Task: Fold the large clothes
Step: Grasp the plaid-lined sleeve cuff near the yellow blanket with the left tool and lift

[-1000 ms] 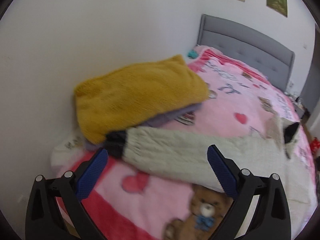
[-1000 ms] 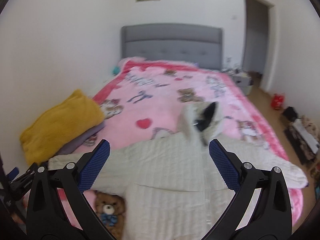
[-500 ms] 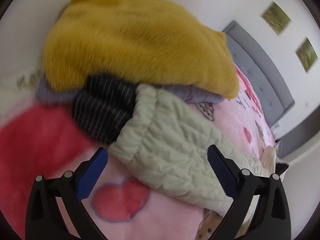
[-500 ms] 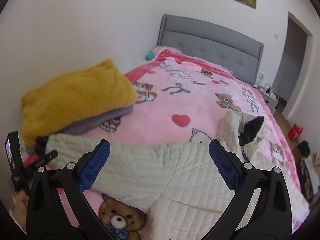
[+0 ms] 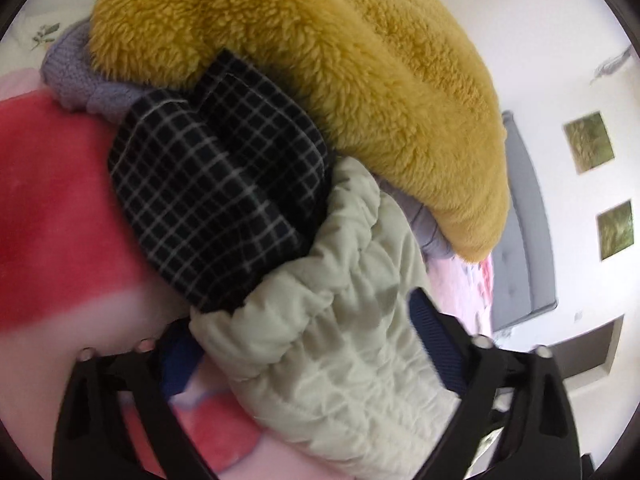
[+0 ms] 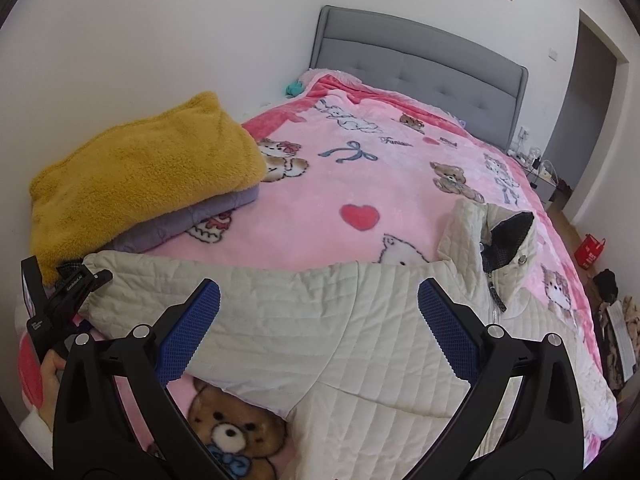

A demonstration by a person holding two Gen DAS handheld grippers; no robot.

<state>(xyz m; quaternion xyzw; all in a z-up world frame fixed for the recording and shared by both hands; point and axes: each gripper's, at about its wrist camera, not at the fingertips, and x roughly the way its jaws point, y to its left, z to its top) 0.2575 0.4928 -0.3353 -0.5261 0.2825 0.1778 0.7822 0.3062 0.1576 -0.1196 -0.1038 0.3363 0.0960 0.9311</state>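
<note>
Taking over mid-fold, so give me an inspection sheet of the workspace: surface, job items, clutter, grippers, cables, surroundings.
Surface: pink cartoon blanket covering the bed.
Job's things: cream quilted jacket spread flat, sleeve cuff with checked lining showing.
Clutter: folded yellow fleece stacked on a lilac garment, by the wall.
Grippers: left gripper straddling the sleeve cuff, fingers apart; right gripper open above the jacket, holding nothing.
Cables: some near the nightstand, too small to detail.
Surroundings: grey headboard, wall pictures, doorway.
</note>
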